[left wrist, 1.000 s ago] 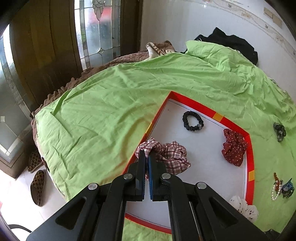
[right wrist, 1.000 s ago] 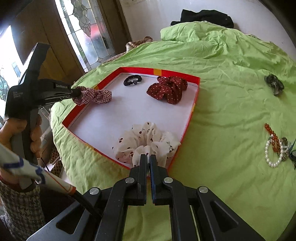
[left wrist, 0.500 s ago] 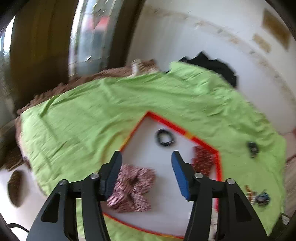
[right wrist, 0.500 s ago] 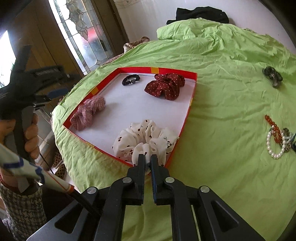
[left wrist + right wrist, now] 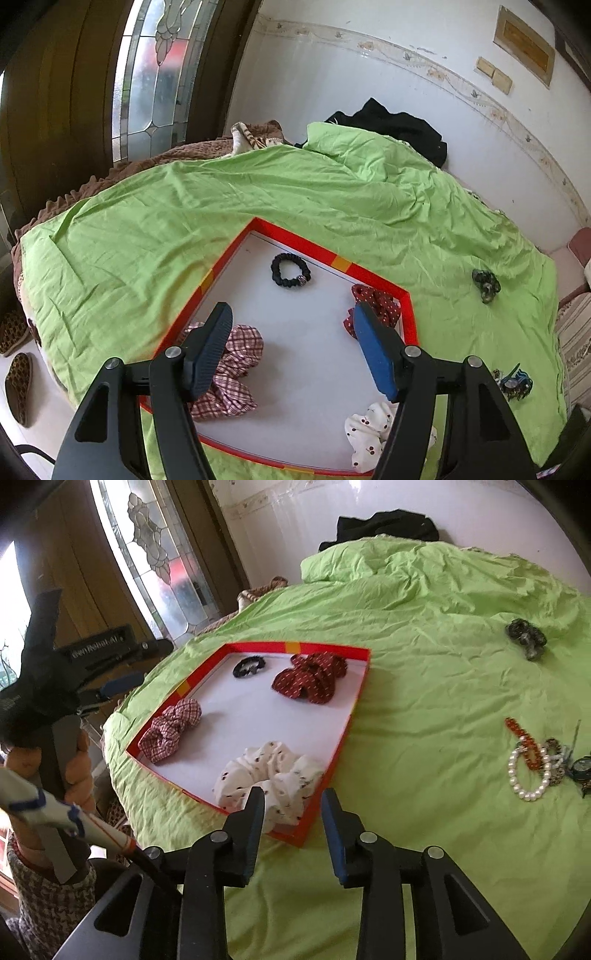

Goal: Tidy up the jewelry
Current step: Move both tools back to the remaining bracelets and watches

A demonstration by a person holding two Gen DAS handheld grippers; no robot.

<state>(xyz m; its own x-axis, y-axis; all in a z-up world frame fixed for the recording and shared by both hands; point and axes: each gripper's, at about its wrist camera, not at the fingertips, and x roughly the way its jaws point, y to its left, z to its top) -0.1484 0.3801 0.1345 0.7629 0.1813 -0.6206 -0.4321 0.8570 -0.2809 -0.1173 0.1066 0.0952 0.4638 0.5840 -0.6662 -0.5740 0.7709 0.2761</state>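
A red-rimmed tray [image 5: 354, 705] with a white floor lies on a bed spread with a green sheet [image 5: 424, 686], holding four hair pieces. The left gripper [image 5: 291, 332] hovers above the tray, jaws spread wide and empty, over the plaid scrunchie [image 5: 229, 376] that lies against the tray's near-left rim. The right gripper [image 5: 291, 805], jaws parted and holding nothing, sits just off the tray's near corner, where the white cherry-print scrunchie [image 5: 273, 775] rests inside the rim. A black beaded band [image 5: 248, 666] and a red dotted scrunchie [image 5: 314, 677] lie toward the tray's far edge, leaving open white floor at its middle. The right wrist view alone shows the person's left hand [image 5: 79, 760] gripping its tool beside the tray, and a pearl bracelet [image 5: 526, 771] with an orange bead strand [image 5: 521, 734] on open sheet well right of the tray. A dark hair clip [image 5: 485, 286] lies beyond the tray's right rim.
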